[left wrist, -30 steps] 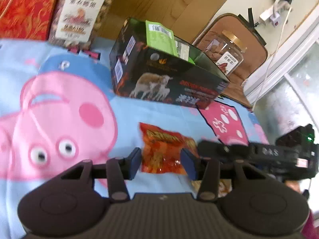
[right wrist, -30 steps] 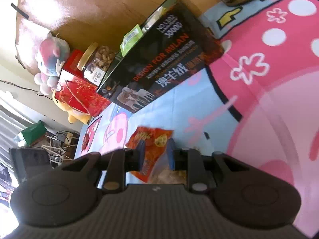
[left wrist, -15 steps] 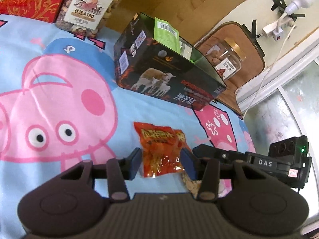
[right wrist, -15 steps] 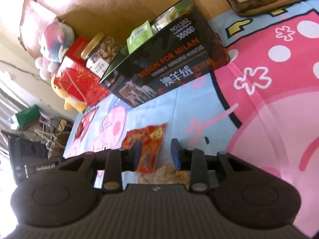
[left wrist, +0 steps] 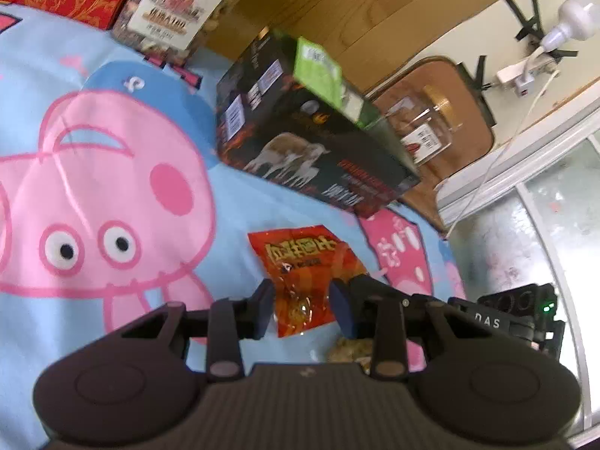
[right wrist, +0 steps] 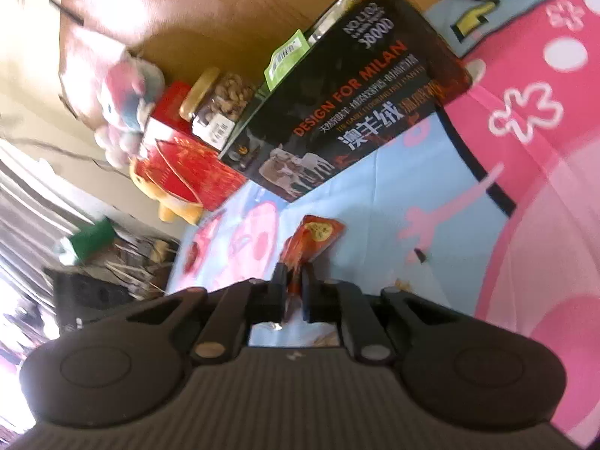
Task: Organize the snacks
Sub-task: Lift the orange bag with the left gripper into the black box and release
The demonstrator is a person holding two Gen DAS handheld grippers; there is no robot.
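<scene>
On the long side of the black box (right wrist: 348,112) I read "DESIGN FOR MILAN" in orange, white Chinese characters "澳羊绒" below it, and "38000" near the top edge. My right gripper (left wrist: 487,322), seen from the left wrist, carries "DAS" in pale letters; the nut jar label (left wrist: 187,3) is too blurred to read.

One red snack packet (left wrist: 300,270), one black box (left wrist: 311,150), two nut jars (left wrist: 187,11), two plush toys (right wrist: 123,112).

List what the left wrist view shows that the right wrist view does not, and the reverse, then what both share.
Left wrist only: a glass jar with a gold lid on a brown mat, and a white power strip. Right wrist only: a pink plush toy and a yellow plush toy. Both: the orange-red snack packet, the black open-top carton, the pig-print blanket.
</scene>
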